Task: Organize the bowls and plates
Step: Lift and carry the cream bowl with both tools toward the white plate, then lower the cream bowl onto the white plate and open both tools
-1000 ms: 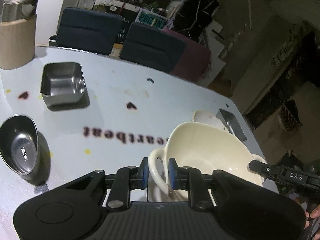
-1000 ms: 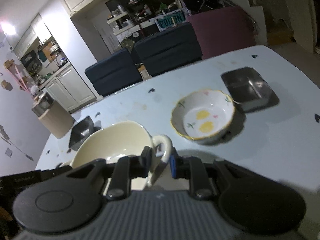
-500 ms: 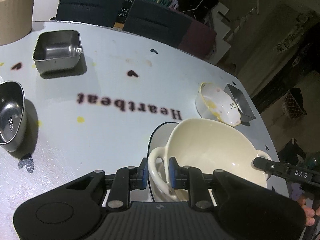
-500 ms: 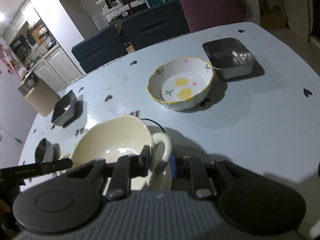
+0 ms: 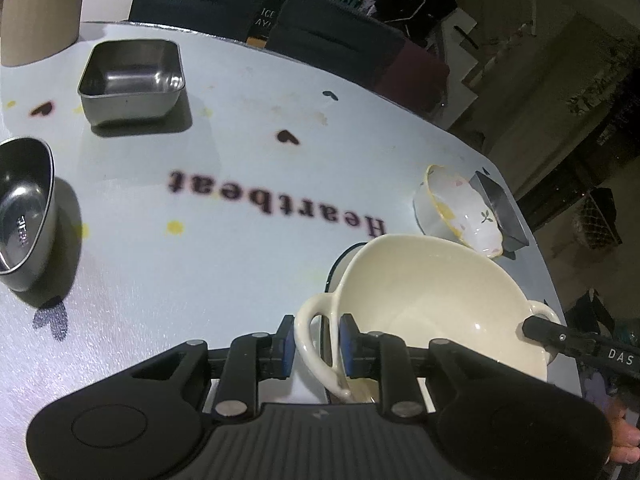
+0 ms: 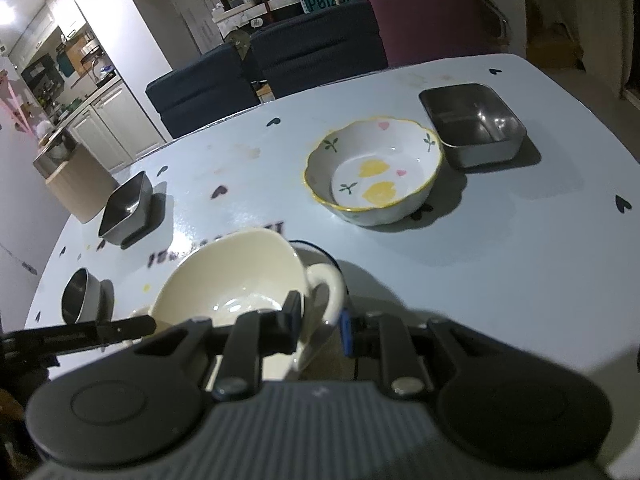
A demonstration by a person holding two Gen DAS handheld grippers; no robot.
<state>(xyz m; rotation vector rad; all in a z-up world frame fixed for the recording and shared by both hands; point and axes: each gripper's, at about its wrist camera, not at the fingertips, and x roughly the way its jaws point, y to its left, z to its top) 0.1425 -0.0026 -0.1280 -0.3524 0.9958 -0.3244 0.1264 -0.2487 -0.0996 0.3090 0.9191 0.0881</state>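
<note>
While lowering: cream two-handled bowl (image 5: 432, 300) has sunk toward the tabletop (image 5: 200, 280) near its front edge.
Fingers: left gripper (image 5: 318, 346) and right gripper (image 6: 318, 326) each clamp a handle.
Meaning: set-down looks close.

From the right wrist view, a two-handled bowl (image 6: 228, 280) sits nearest at 6 o'clock on the table (image 6: 500, 248), with a scalloped bowl (image 6: 374, 178) beyond it at 1 o'clock. A rectangular metal tin (image 6: 474, 124) lies just right of the scalloped bowl at 2 o'clock. A square metal tin (image 6: 126, 210) lies at 10 o'clock, and a small metal bowl (image 6: 78, 296) nearer at 9 o'clock; chairs (image 6: 312, 52) stand behind the table at 12 o'clock.
</note>
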